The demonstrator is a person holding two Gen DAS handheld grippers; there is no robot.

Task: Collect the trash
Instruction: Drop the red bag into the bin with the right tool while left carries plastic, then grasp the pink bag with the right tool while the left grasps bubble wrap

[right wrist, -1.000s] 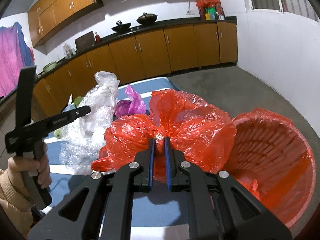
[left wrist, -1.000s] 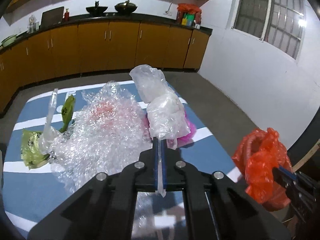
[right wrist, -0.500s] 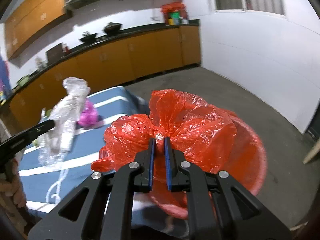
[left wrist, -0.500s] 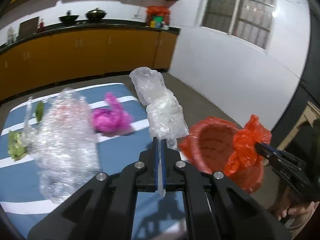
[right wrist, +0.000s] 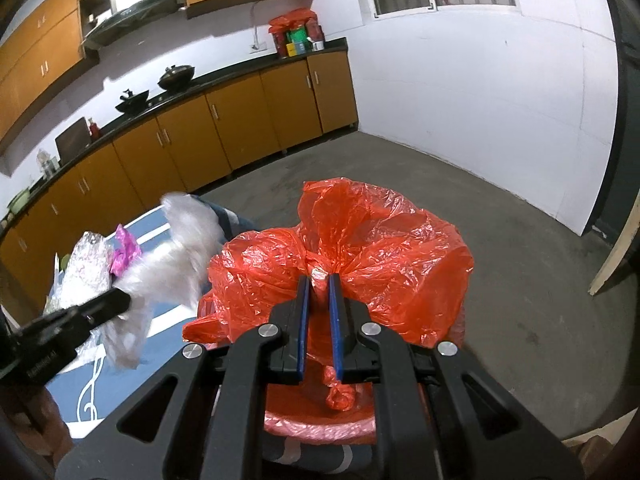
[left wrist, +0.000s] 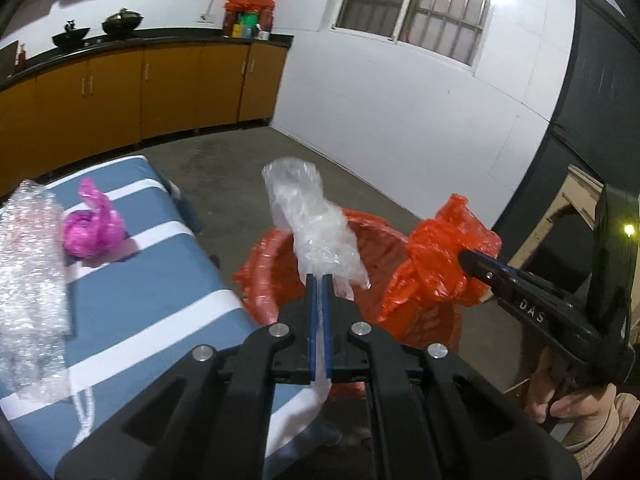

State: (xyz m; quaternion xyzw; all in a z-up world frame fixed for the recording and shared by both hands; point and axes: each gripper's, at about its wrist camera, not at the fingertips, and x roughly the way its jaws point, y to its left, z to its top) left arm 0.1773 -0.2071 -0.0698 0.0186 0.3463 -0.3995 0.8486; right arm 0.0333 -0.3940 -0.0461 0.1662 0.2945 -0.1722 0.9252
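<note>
Clear plastic [left wrist: 316, 224], pinched in the left gripper's [left wrist: 319, 280] closed fingers, has swung from the worktop [left wrist: 132, 292] to over the red-lined bin [left wrist: 272, 276], ready to drop, while the right gripper [right wrist: 319, 280] stays clamped on the liner's knot [right wrist: 320, 268].

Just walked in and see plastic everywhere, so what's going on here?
A person is clearing trash. The left hand-held gripper is shut on a clear plastic bag, the right hand-held gripper on a knotted red bag; both hang over the red-lined bin. A pink bag and bubble wrap remain on the blue striped surface.
</note>
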